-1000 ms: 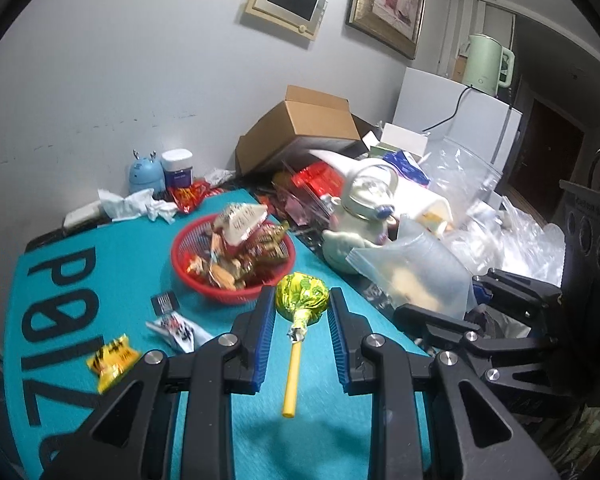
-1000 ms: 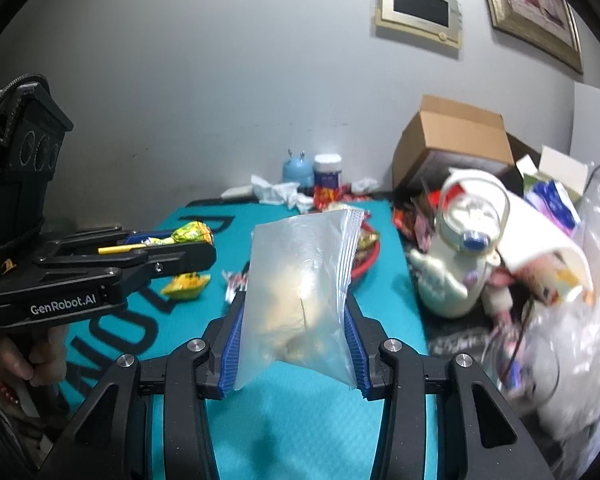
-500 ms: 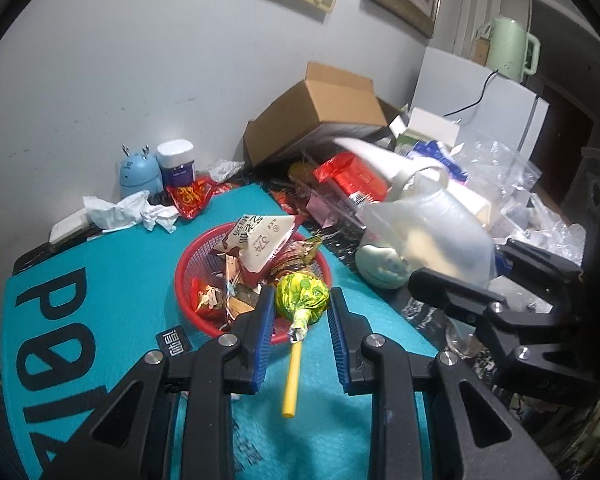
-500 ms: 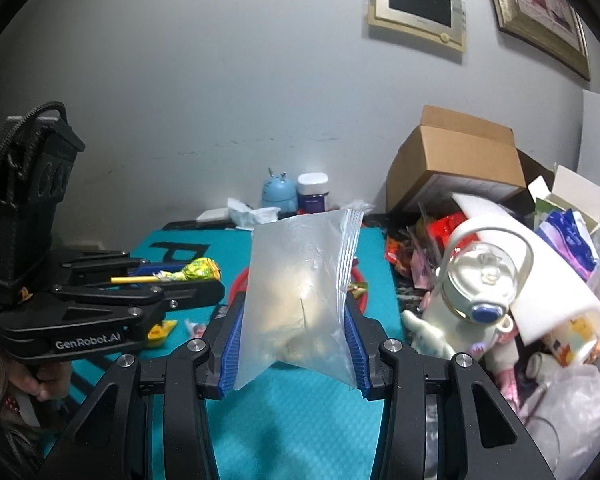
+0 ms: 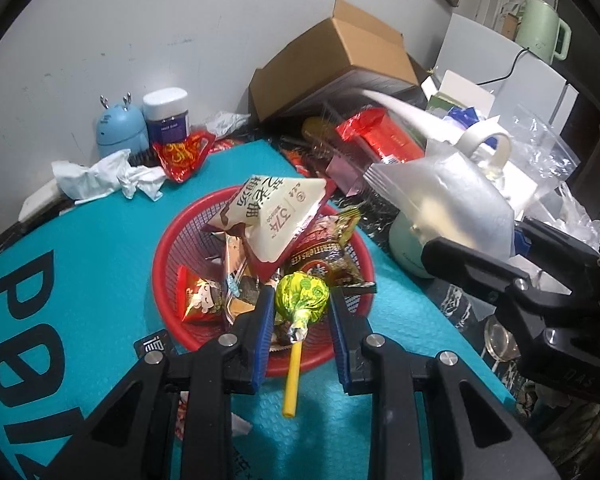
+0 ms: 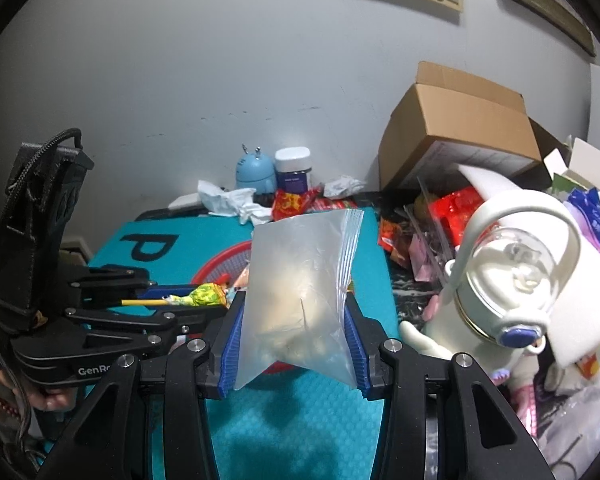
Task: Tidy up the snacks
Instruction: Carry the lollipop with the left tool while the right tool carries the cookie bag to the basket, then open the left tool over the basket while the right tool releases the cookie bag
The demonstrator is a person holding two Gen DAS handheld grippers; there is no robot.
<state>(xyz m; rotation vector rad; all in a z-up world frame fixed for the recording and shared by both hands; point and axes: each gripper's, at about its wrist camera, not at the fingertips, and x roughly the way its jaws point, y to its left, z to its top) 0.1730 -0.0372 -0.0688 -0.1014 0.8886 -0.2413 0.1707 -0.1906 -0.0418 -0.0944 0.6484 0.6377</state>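
I am holding my left gripper [image 5: 301,307] over the near edge of the red basket [image 5: 172,248], with the jaws pinching a lollipop [image 5: 302,294] by its green-and-yellow wrapped head. I am gripping the head rather than the yellow stick because the head gives the pads a broad, soft surface; the stick is hanging free toward me, past the basket rim. The head is sitting just above the snack packets already lying in the basket, including a white packet [image 5: 272,212] propped against the far rim, so I judge the release step is at hand

I am holding my right gripper [image 6: 294,334] to the right of the basket, with the jaws pressing on a clear zip bag [image 6: 300,280] from both sides. I am clamping the lower, filled part so that the zip strip is pointing up and the pale contents are settling at the bottom; what the contents are I cannot tell. The bag is standing upright above the teal mat [image 6: 300,432], on the near side of the basket and not yet inside it

Beyond the basket, a cardboard box [image 5: 340,60], a red pouch [image 5: 182,154] and crumpled tissue [image 5: 108,176] are lying near the wall. Right of the basket, a white jug [image 6: 500,292] is standing close, so I am keeping the bag clear of it to avoid a knock
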